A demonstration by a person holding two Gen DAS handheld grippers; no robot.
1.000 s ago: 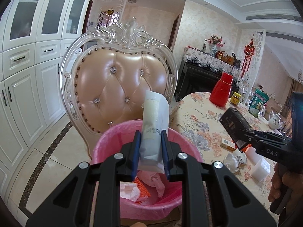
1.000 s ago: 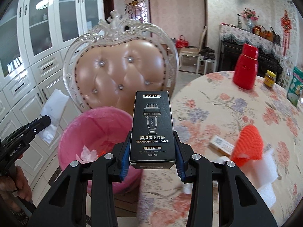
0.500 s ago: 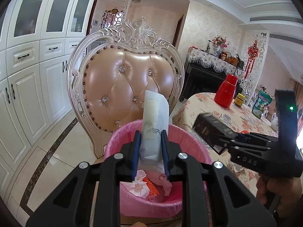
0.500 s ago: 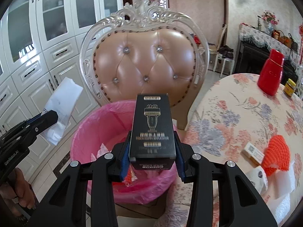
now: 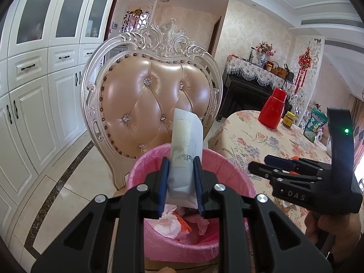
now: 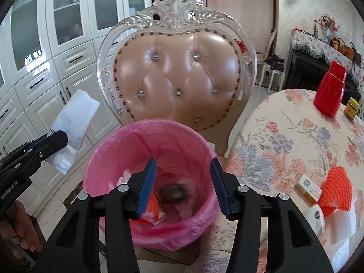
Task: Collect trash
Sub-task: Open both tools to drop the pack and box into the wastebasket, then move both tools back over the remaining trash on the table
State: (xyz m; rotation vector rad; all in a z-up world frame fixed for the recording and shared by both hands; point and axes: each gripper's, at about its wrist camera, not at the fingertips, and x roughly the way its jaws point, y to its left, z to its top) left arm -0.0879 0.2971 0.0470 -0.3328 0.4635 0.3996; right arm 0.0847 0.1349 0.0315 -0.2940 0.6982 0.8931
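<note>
A white packet is gripped by the left gripper; the right gripper, jaws spread, is held above the pink bin.

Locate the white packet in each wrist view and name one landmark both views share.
Left wrist: the white packet stands upright at centre, clamped in the left gripper, above the pink bin.
Right wrist: the white packet is at the left edge, tilted, held beside the bin, not over it.
Shared landmark: the red flask on the floral table.
</note>
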